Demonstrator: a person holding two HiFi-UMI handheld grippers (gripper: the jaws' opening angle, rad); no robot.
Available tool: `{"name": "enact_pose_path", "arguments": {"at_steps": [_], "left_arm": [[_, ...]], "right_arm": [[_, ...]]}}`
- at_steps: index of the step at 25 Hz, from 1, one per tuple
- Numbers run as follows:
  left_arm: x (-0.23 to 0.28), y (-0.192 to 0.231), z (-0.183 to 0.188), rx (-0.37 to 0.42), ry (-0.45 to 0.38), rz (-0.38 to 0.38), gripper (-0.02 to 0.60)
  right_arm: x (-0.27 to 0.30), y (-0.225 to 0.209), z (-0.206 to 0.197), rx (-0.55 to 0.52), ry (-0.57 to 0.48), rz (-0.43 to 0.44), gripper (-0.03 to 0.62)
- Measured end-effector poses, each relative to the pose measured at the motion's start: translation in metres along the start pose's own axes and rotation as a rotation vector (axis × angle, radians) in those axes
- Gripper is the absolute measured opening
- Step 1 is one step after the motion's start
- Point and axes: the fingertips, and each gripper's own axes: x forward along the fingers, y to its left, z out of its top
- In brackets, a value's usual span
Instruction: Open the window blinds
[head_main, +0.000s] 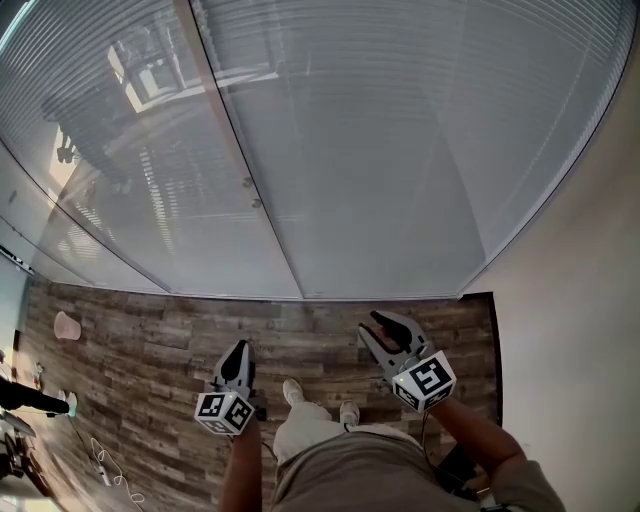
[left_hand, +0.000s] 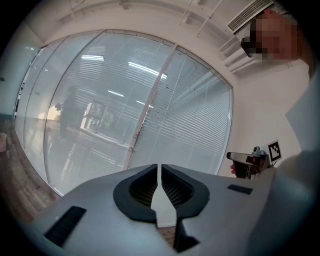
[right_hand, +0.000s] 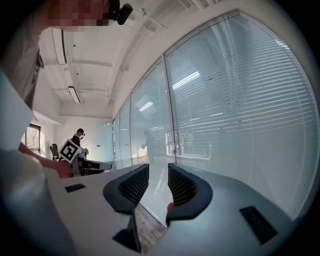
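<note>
White horizontal-slat window blinds (head_main: 400, 150) are hanging straight ahead, well apart. The grey right gripper (head_main: 372, 328), gaping empty, is sitting nearer them than the left gripper (head_main: 238, 348), clenched on nothing.

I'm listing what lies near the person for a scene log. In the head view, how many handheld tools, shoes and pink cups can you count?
Tools: 2 (left tool, right tool)
Shoes: 2
Pink cup: 1
Total: 5
</note>
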Motion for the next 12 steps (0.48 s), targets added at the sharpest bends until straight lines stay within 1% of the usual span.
{"name": "enact_pose_path", "arguments": {"at_steps": [3, 6, 8, 12], "left_arm": [[0.002, 0.013, 0.007, 0.005, -0.001, 0.008, 0.015], [0.007, 0.026, 0.011, 0.013, 0.005, 0.009, 0.015], [0.01, 0.035, 0.014, 0.019, 0.008, 0.01, 0.015], [0.023, 0.058, 0.02, 0.02, 0.014, 0.013, 0.015]], "right_arm": [[0.004, 0.001, 0.01, 0.047, -0.078, 0.019, 0.124], [0.016, -0.004, 0.013, 0.077, -0.122, 0.0, 0.123], [0.027, -0.005, 0.01, 0.101, -0.111, -0.016, 0.123], [0.056, -0.005, -0.001, 0.137, -0.028, -0.013, 0.123]]}}
